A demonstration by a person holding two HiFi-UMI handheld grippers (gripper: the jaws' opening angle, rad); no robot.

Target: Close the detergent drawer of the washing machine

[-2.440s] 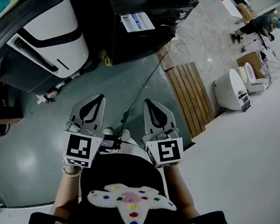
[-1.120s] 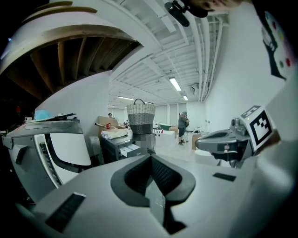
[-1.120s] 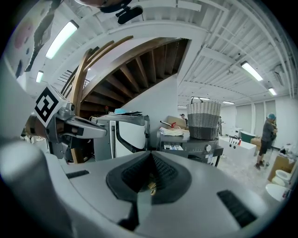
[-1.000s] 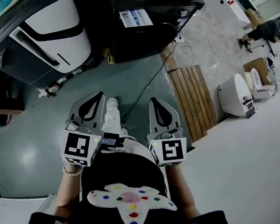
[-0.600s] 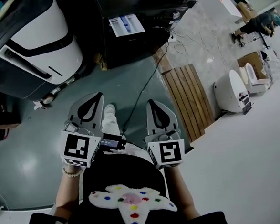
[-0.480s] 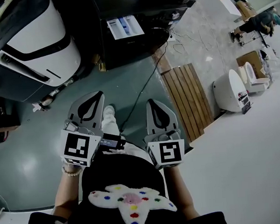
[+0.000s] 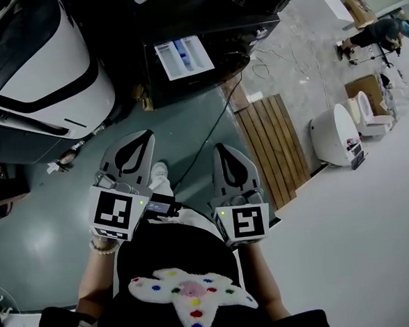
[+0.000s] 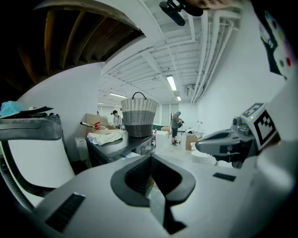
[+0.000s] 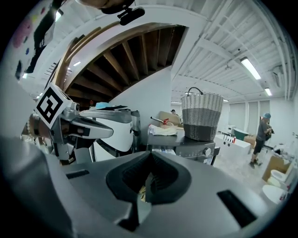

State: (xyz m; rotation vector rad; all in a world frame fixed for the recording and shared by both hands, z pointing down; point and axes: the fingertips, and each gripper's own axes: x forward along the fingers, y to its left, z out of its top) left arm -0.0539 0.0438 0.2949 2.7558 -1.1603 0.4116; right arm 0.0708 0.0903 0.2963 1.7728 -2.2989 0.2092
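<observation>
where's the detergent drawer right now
In the head view, top centre: the detergent drawer juts open from the dark washing machine, right of the white appliance.

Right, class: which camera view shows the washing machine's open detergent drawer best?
The head view: it looks down into the detergent drawer, pulled out, compartments visible. The right gripper view shows only a sliver above its jaws; the left gripper view shows a pale edge, hardly readable.
</observation>
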